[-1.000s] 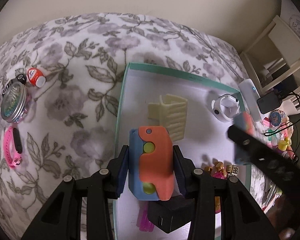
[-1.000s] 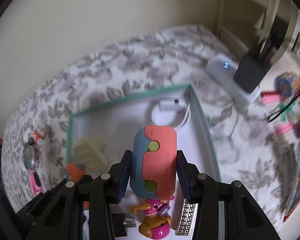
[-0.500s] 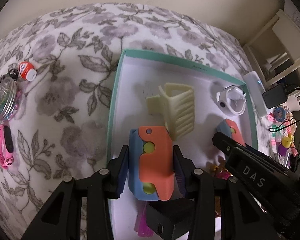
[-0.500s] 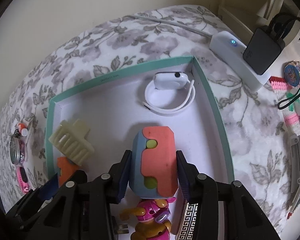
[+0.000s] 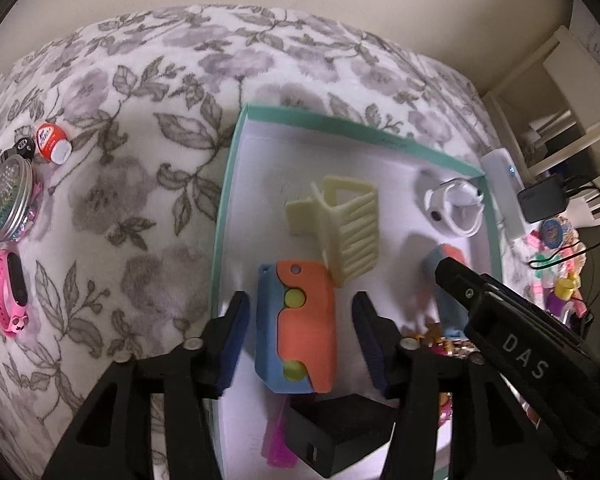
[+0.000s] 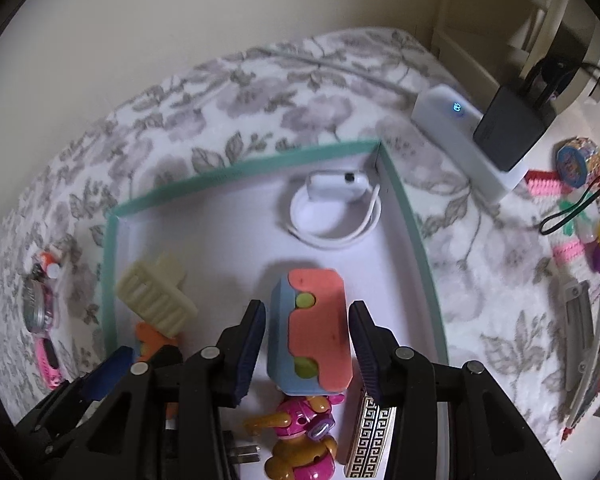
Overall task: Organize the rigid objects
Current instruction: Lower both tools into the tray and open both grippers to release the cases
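A teal-rimmed white box (image 5: 227, 216) (image 6: 236, 176) lies on a floral blanket. My left gripper (image 5: 298, 320) is open, its jaws apart on both sides of an orange-and-blue toy block (image 5: 300, 332) that rests inside the box. My right gripper (image 6: 307, 332) is open too, its jaws clear of a second orange-and-blue block (image 6: 314, 340) on the box floor. In the box also lie a cream hair claw (image 5: 340, 228) (image 6: 156, 296), a white smartwatch (image 5: 456, 208) (image 6: 336, 200), a black charger (image 5: 340, 428), a pink-and-yellow toy figure (image 6: 300, 436) and a patterned black-and-gold box (image 6: 370, 436).
Left of the box on the blanket lie a red-and-white cap (image 5: 52, 144), a round tin (image 5: 6, 200) and a pink band (image 5: 10, 292). Right of it stand a white power bank (image 6: 460, 136), a black adapter (image 6: 512, 128), cables and colourful trinkets (image 5: 552, 248).
Both grippers have opened and let go of their orange-and-blue blocks, which now rest on the box floor. Both had lowered into the box beforehand.
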Demonstrator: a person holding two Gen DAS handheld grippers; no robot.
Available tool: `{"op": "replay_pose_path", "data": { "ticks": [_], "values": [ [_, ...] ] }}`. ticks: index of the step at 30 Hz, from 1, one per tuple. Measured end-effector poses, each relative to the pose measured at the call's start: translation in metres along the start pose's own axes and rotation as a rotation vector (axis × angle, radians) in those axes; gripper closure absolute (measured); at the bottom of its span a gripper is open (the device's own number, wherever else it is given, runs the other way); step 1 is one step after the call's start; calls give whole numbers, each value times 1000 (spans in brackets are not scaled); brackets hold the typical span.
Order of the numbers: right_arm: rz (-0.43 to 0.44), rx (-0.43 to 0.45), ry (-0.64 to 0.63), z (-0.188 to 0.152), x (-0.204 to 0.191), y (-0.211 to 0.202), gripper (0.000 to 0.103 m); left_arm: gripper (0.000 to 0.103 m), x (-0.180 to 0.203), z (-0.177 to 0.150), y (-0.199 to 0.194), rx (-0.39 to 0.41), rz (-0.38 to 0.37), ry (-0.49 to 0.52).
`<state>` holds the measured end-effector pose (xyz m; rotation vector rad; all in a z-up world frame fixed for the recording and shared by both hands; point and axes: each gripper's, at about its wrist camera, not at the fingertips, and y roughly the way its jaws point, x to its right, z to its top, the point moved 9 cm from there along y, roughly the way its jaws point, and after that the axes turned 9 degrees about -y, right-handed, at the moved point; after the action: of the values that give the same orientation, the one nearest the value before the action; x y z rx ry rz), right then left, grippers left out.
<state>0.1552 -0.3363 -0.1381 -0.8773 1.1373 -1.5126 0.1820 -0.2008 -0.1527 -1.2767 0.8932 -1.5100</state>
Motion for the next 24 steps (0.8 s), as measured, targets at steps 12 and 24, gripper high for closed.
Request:
{"op": "replay_pose_path", "data": {
  "ticks": [12,24],
  "values": [
    [-39,175,-11,33,2,-69,54,41,0,24,-56,114,-40,-27],
    [-30,263,17,42,2,-94,28,14,-54,55,-112,299,68,-99]
  ]
}}
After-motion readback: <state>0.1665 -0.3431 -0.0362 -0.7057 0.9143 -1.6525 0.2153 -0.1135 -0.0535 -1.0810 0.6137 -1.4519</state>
